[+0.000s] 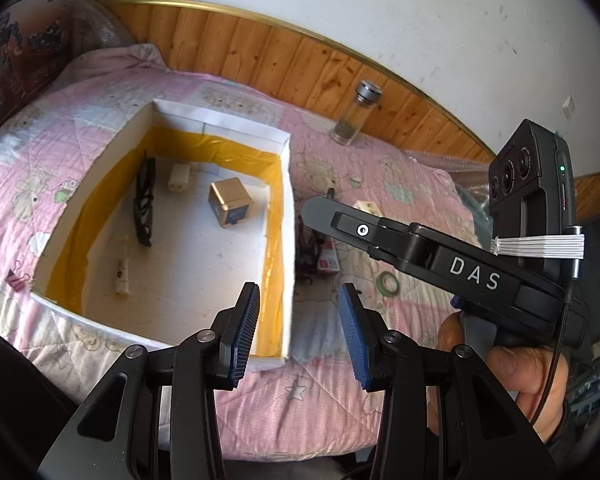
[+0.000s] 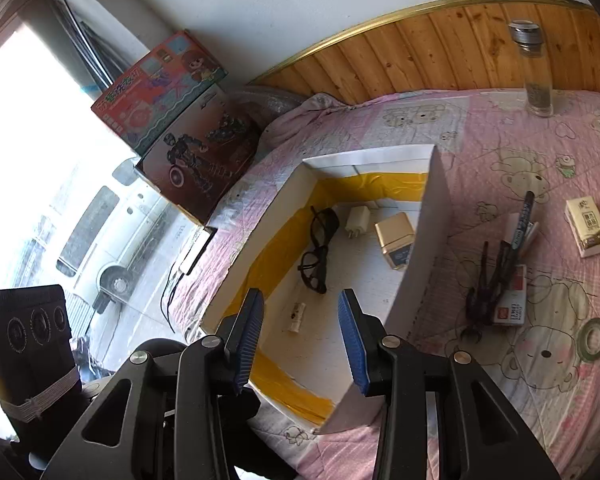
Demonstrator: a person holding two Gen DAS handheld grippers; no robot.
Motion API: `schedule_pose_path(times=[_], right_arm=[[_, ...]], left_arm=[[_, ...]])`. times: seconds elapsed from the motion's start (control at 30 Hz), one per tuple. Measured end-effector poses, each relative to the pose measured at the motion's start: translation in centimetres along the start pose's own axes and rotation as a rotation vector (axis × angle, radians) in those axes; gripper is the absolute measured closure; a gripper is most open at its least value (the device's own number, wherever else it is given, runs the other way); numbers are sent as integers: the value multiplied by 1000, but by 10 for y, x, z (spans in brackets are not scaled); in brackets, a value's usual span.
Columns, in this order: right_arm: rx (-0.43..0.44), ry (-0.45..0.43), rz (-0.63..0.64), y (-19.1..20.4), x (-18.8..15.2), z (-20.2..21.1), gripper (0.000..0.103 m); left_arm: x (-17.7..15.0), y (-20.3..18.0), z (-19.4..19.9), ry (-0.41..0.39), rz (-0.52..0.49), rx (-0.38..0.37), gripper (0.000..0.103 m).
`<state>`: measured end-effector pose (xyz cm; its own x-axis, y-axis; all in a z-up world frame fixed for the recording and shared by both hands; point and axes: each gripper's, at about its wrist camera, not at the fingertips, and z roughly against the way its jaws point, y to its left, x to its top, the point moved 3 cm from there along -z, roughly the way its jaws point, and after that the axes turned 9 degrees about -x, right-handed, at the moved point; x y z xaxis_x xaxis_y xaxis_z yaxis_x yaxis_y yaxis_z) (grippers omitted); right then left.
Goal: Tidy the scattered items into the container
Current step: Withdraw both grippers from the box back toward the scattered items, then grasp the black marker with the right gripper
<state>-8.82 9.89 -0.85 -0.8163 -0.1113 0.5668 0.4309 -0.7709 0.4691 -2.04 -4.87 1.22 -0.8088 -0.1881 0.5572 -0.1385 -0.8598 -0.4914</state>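
Bedroom corner in daylight
A bed under a pink cartoon-print quilt stands against a white wall with gold-trimmed wood panelling; at far left a bright window, with stacked toy boxes beside it

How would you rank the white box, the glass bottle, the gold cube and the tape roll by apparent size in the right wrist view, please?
1. white box, by far the largest
2. glass bottle
3. gold cube
4. tape roll

The cube and tape roll look close in size, and the roll lies nearer the camera, so their order is unsure.
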Motion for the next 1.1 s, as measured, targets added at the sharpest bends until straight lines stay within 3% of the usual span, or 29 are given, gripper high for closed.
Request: schedule_pose_path(times=[0.23, 0.3, 0.53, 0.73, 0.9, 1.0, 1.1], right_arm=[[-119, -7, -123, -77, -2, 3, 64], [-161, 6, -149, -98, -1, -4, 70], [-256, 61, -193, -154, 7, -49, 70], [-276, 103, -188, -180, 23, -92, 71], [-278, 152, -173, -195, 28, -125, 77], [-264, 157, -162, -202, 31, -126, 86], [-282, 166, -153, -211, 30, -116, 87]], left_arm=[[-5, -30, -29, 55, -39, -17, 60], [-4, -34, -39, 69, -41, -18, 60], [4, -40, -79, 126, -16, -28, 60], [12, -44, -112, 164, -18, -21, 60], [15, -42, -131, 191, -11, -17, 60], [17, -39, -145, 207, -5, -5, 60], [19, -35, -160, 222, 9, 16, 60]])
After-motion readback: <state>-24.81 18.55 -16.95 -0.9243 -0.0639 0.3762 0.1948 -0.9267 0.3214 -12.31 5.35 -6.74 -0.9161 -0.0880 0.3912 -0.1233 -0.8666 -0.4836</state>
